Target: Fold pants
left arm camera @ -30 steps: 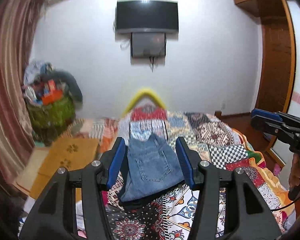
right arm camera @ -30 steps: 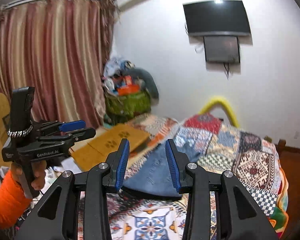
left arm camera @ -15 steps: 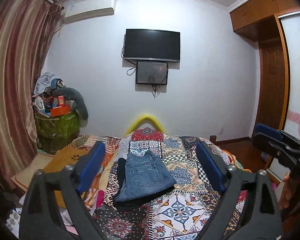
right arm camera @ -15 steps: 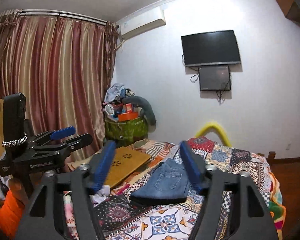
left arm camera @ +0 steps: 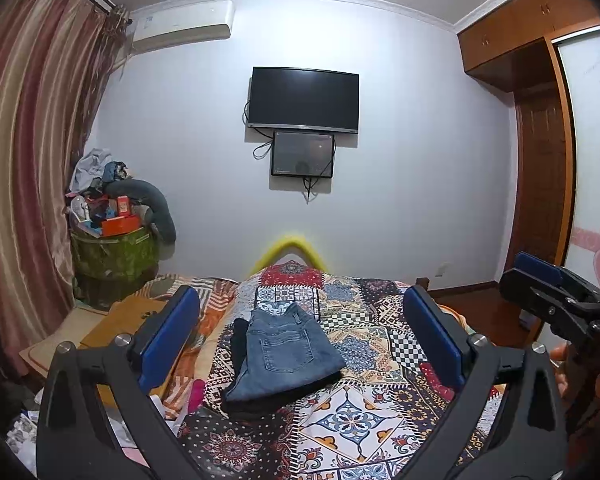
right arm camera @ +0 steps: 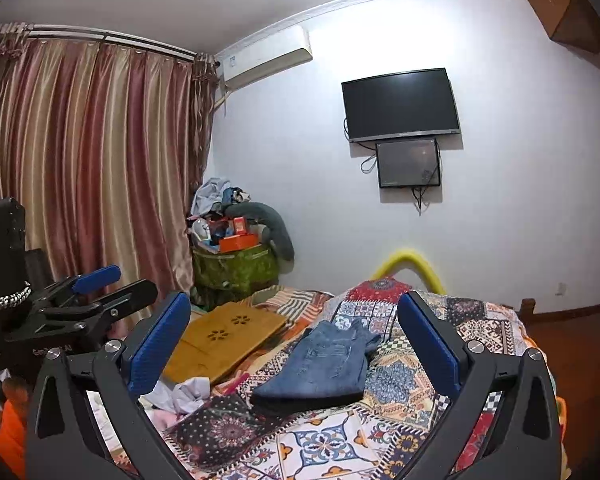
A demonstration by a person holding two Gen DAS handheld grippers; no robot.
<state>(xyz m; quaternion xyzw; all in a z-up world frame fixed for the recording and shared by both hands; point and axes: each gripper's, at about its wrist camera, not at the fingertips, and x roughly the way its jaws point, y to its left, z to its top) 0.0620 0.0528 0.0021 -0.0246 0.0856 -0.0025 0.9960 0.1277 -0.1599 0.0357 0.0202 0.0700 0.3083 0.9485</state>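
Blue jeans [left arm camera: 284, 356], folded into a compact stack with a back pocket facing up, lie on the patchwork bed cover [left arm camera: 360, 412]. A dark folded garment [left arm camera: 240, 340] shows under them at the left edge. My left gripper [left arm camera: 300, 300] hovers short of the jeans, its jaws opening wide with nothing between the blue pads. In the right wrist view the jeans [right arm camera: 324, 364] lie ahead of my right gripper [right arm camera: 294, 304], whose jaws are also opening and hold nothing. Each gripper appears at the edge of the other's view: the right gripper [left arm camera: 540, 276] and the left gripper [right arm camera: 100, 284].
A wooden lap board [right arm camera: 224, 340] and crumpled white cloth [right arm camera: 188, 392] lie left of the jeans. A green basket piled with clutter [left arm camera: 112, 252] stands by the curtain [right arm camera: 80, 180]. A TV [left arm camera: 304, 100] hangs on the far wall, and a wardrobe [left arm camera: 540, 200] stands at the right.
Both grippers have drawn back from the jeans and tilted up, and their jaws have spread from narrow to wide. The folded jeans stay on the bed.
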